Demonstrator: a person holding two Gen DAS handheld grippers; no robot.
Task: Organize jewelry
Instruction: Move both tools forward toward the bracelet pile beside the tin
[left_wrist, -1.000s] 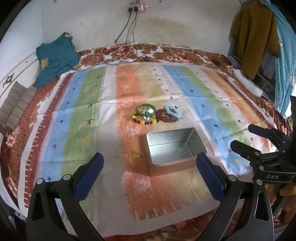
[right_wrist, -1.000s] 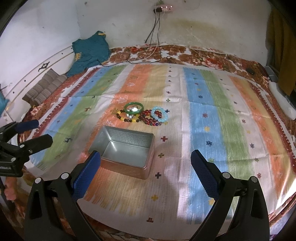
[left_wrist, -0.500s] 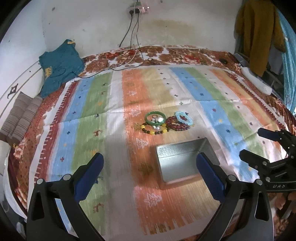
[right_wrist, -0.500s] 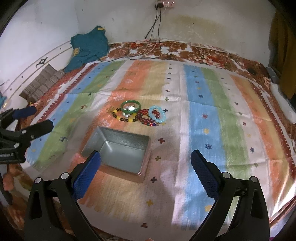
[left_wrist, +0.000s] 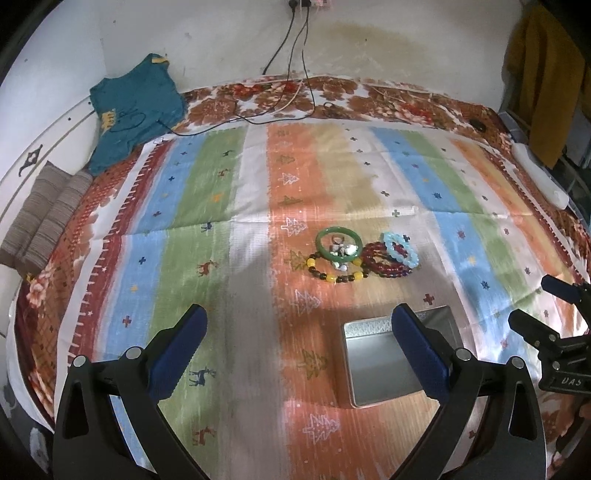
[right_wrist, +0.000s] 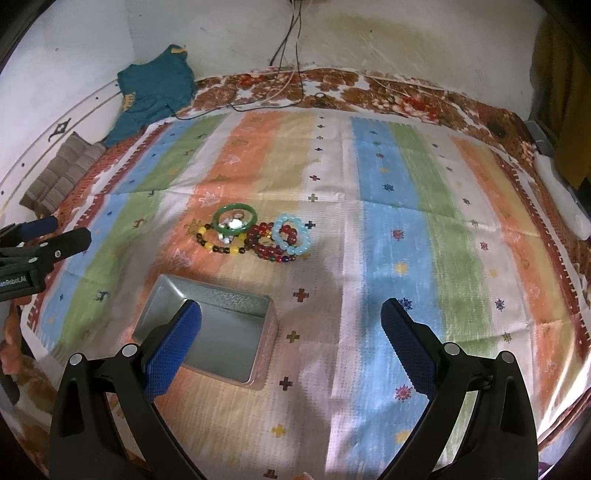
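A small heap of jewelry lies on the striped cloth: a green bangle (left_wrist: 338, 242) (right_wrist: 235, 218) around small pale pieces, a yellow and dark bead bracelet (left_wrist: 334, 271) (right_wrist: 221, 243), a dark red bead bracelet (left_wrist: 384, 264) (right_wrist: 271, 248) and a light blue bead bracelet (left_wrist: 400, 249) (right_wrist: 291, 234). Nearer to me stands an empty silver metal tin (left_wrist: 384, 363) (right_wrist: 221, 338). My left gripper (left_wrist: 297, 350) is open, well short of the heap, its right finger over the tin. My right gripper (right_wrist: 290, 345) is open too, its left finger over the tin.
The striped cloth (left_wrist: 207, 206) covers a bed with a floral sheet (left_wrist: 332, 92). A teal garment (left_wrist: 136, 107) and folded brown cloth (left_wrist: 44, 214) lie at the far left. Cables (left_wrist: 291, 55) hang from a wall socket. A mustard garment (left_wrist: 543, 77) hangs at right.
Both grippers have moved forward and left over the bed; the tin has slid toward the lower part of each view and the jewelry heap appears nearer. Both stay open.
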